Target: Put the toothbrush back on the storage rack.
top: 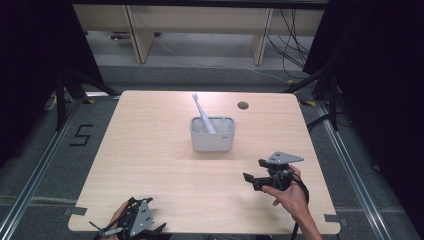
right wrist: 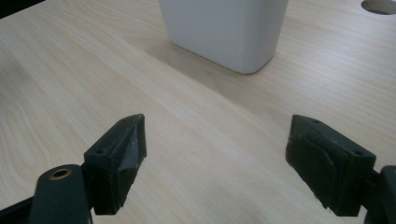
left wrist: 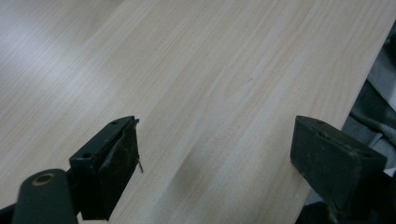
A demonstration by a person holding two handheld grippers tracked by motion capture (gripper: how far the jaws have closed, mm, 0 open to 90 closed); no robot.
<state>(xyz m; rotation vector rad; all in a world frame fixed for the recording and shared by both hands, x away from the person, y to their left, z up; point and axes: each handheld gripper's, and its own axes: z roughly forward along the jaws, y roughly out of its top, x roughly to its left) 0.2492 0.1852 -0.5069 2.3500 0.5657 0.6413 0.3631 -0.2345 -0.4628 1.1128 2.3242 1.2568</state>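
A white rectangular holder [top: 212, 134] stands near the middle of the wooden table [top: 150, 150], with a white toothbrush [top: 202, 113] leaning upright in it. My right gripper [top: 254, 176] hovers to the holder's front right, open, nothing between its jaws. In the right gripper view the holder [right wrist: 226, 30] stands ahead of the open gripper [right wrist: 215, 154]. My left gripper [top: 131, 225] rests at the table's front left edge. In the left gripper view that gripper [left wrist: 215, 163] is open over bare wood.
A round cable hole [top: 243, 105] sits in the table behind the holder, also seen as the hole [right wrist: 379, 5] in the right gripper view. Table edge [left wrist: 355, 84] lies close on the right of the left gripper view. Floor rails and cables surround the table.
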